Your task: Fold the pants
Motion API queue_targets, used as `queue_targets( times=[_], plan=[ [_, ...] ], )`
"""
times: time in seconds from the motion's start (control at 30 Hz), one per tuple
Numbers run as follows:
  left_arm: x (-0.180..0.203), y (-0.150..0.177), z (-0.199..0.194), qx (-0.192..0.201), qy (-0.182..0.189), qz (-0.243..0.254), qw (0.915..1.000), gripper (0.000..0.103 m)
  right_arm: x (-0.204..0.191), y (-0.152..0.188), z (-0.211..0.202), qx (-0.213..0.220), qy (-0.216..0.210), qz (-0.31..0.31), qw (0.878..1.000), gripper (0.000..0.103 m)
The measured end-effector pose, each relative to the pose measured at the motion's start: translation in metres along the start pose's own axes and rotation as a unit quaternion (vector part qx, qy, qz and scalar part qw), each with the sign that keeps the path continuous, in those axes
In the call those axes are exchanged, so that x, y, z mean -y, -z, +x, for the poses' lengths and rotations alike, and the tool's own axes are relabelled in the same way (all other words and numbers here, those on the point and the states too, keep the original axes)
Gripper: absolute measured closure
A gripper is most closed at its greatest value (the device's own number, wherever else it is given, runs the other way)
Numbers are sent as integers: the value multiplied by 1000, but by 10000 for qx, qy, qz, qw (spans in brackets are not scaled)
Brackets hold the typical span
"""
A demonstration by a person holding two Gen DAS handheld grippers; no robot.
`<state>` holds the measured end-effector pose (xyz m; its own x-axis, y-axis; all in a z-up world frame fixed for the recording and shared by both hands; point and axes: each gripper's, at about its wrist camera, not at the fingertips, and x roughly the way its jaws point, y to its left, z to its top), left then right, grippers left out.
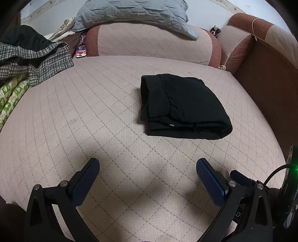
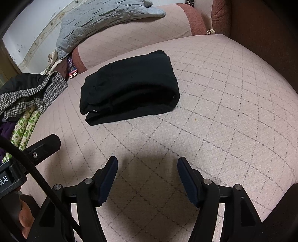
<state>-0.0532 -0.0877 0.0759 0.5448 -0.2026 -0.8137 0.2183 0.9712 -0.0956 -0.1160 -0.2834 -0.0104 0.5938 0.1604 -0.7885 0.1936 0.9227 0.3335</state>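
Note:
Black pants (image 1: 184,106) lie folded into a compact rectangle on the pink quilted sofa seat (image 1: 93,115). In the right wrist view the same pants (image 2: 130,85) rest up and left of centre. My left gripper (image 1: 148,163) hovers over bare cushion short of the bundle, open, with nothing between its blue pads. My right gripper (image 2: 148,162) also stands open and empty above the seat (image 2: 223,111), apart from the pants. Part of the left gripper's body (image 2: 42,147) and a fingertip (image 2: 26,219) show at the right view's left edge.
A heap of clothes with a houndstooth garment (image 1: 33,61) and green-patterned fabric (image 1: 11,98) lies at the seat's left. A grey quilted cushion (image 1: 134,16) rests on the sofa back (image 1: 152,44). The brown armrest (image 1: 268,83) bounds the right side.

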Motion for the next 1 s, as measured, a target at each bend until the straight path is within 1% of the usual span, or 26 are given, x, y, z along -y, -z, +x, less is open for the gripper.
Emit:
queue_targets(
  times=[0.67,1.0],
  plan=[
    [1,4,8,-177,65,-75,9998,0,5,0,4,-13,19,-30,10000,30],
    [-1,6,11,-227,65,-95,9997,0,7,-1,0,103,162,-48,9998,30]
  ],
)
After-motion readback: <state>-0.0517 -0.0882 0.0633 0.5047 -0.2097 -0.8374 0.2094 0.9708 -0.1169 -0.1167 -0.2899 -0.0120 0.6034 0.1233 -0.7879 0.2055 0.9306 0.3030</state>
